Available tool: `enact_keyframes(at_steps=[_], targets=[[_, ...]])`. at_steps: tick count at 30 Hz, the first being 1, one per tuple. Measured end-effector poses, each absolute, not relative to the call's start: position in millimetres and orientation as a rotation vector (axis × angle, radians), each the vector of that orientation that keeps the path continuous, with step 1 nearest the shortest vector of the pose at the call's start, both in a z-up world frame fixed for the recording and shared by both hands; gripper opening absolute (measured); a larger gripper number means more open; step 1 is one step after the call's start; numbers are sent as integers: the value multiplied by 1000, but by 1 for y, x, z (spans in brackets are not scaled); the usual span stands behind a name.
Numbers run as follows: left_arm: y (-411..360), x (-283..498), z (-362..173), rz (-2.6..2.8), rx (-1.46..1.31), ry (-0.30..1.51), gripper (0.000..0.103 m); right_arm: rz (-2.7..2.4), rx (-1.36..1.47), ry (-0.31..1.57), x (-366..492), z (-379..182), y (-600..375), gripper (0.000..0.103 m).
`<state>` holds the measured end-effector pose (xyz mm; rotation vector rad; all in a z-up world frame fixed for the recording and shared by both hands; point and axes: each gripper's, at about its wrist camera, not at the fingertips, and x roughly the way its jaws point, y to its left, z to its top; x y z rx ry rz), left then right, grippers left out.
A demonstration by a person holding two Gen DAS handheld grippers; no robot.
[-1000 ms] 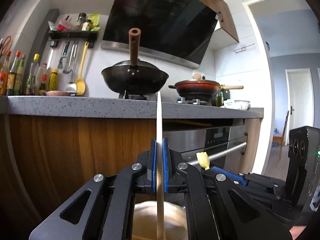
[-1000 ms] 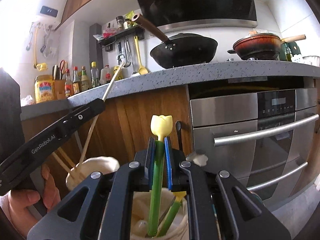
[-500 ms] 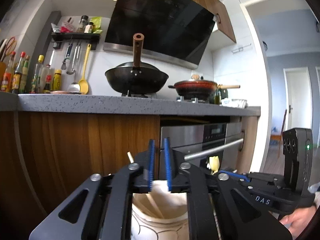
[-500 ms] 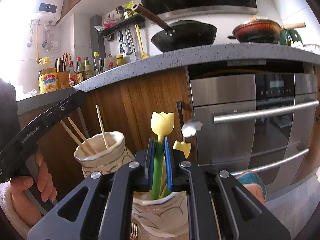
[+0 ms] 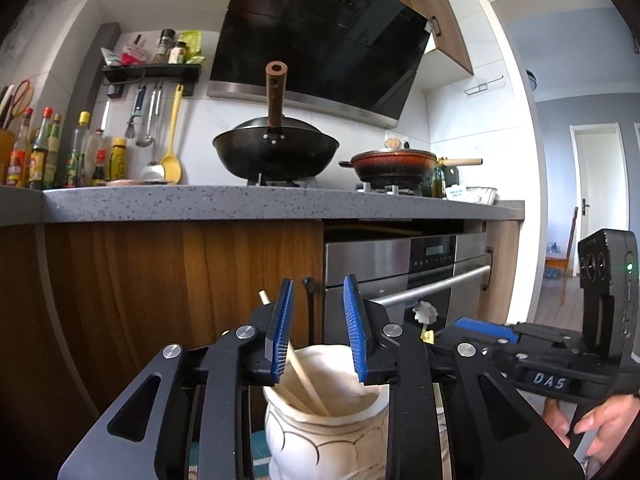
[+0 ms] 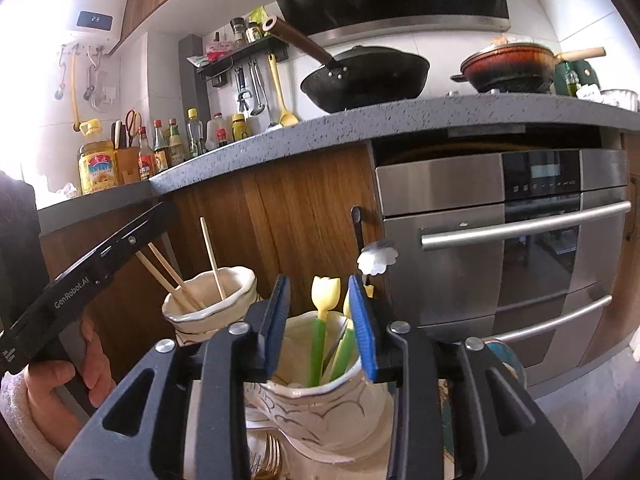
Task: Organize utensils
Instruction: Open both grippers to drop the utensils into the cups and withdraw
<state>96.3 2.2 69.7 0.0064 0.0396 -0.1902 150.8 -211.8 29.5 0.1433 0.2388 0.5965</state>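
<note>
Left tool (image 5: 319,330) has just been opening, pads clear of the chopsticks (image 5: 306,378) standing in the jar (image 5: 326,436) below it. Right tool (image 6: 319,326) likewise parted; the tulip utensil (image 6: 325,320) stands between its pads, seemingly untouched, in its vase (image 6: 320,404).

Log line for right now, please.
step: release | left gripper: jaws just opening, chopsticks dropped in holder | right gripper: jaws just opening around tulip-handled utensil

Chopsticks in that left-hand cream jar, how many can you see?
3, all in the cream jar left of the tulip-utensil jar: two chopsticks lean left side by side, one chopstick stands nearly upright. Shorter ones may be hidden inside.
</note>
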Motion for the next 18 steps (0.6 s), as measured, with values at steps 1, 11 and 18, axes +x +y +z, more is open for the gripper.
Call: enact_keyframes(at_steps=[1,11,18], targets=[[3,91,70,-185,9,36,28,593,143,236,146,31,-214,39],[8,51,64,-177,-16,76,52,576,141,262,106,26,-225,59],[17,28,48,-163,-46,134,68,560,144,317,91,11,-230,69]])
